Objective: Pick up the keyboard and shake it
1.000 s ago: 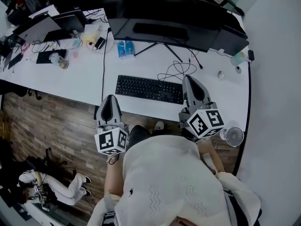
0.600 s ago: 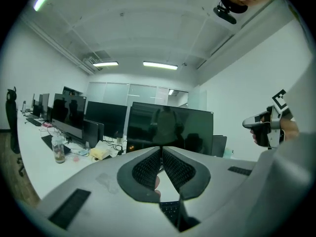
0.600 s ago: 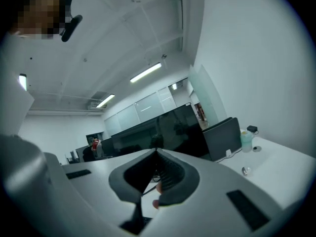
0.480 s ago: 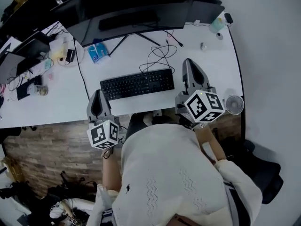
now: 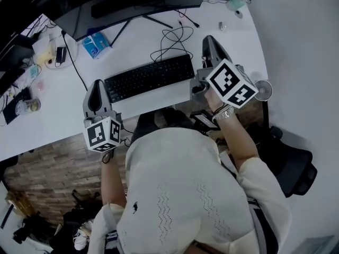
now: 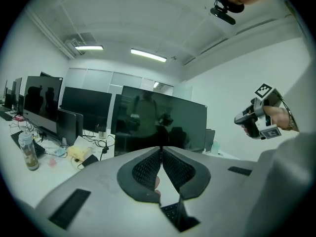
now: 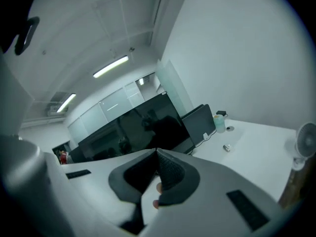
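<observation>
Plainly the keyboard (image 5: 148, 77) had not yet been picked up. It lay flat on the white bench (image 5: 58, 120) in the upper middle of the head view, slanted so that its right end sat higher in the frame than its left. The left hand-held gripper (image 5: 97, 89) hovered near the keyboard's left end, over the bench's front edge, with its jaws pressed together and nothing between them. The right hand-held gripper (image 5: 208, 44) stood just beside the right end, its jaws likewise together and empty. Neither one touched the keyboard as far as the views showed.

The step in hand looked like the approach for a two-ended grasp. To do it well, both sets of jaws would have to part first (they were too tight to admit even the thin edge of the case), then slide onto the short ends from outside, one pad above and one beneath. Gripping on the plastic border and not on the keys should give a firmer hold. Both ends ought to rise together and level, so the keyboard does not twist.

A black cable (image 5: 175, 38) lay in loose loops just behind the keyboard, below the monitor (image 5: 100, 7). It probably gives some slack, but the shaking should stay short to avoid tugging it. A small fan (image 5: 263, 89) stood at the right edge of the bench, near enough to the right arm to watch for.
</observation>
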Demonstrator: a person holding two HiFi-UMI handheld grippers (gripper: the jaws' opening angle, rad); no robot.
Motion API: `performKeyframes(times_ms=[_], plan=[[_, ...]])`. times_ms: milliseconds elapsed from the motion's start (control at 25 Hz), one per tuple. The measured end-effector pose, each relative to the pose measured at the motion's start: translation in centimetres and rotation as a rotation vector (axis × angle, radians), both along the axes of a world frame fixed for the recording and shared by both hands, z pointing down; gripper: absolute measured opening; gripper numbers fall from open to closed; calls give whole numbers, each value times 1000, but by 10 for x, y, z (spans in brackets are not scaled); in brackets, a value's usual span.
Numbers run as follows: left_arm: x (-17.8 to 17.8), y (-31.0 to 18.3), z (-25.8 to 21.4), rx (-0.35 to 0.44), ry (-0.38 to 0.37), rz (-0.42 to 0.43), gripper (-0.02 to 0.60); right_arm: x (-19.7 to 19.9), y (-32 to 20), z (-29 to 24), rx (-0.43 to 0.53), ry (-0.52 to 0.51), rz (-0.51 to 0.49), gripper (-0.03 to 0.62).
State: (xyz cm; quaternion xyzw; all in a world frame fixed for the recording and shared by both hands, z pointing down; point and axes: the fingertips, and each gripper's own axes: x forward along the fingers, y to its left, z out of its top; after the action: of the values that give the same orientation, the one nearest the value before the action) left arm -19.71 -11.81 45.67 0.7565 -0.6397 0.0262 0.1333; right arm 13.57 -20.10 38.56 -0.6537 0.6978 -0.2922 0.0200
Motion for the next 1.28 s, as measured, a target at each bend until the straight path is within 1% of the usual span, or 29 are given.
performKeyframes(times_ms=[120,240,360,400,480,600,840,960,1080,1200,1280], plan=[[-14,-5,7,-12,10,12,25,-11,-17,-21,25,-60,64,0],[-26,-7,12,-18,19,28,25,-29,-29,-56,118,-71,65,0],[-35,-11,17,-19,20,42,25,-47,-35,-86,240,-38,28,0],[-38,-13,19,-19,17,46,25,-50,-36,-89,269,-15,23,0],[-44,-16,24,-22,14,50,25,-53,-35,-81,290,40,21,0],[-53,-17,38,-42,5,56,25,-59,-32,-45,270,99,-5,0],[-64,-18,71,-104,-26,53,25,-61,-23,32,188,200,-90,0],[-62,-15,89,-134,-34,49,25,-54,-24,62,149,216,-120,0],[-57,-12,111,-174,-20,39,26,-46,-28,96,93,228,-157,0],[-53,-7,140,-251,10,22,26,-35,-28,139,0,254,-192,2],[-51,-4,158,-294,32,12,28,-28,-27,166,-52,260,-224,18]])
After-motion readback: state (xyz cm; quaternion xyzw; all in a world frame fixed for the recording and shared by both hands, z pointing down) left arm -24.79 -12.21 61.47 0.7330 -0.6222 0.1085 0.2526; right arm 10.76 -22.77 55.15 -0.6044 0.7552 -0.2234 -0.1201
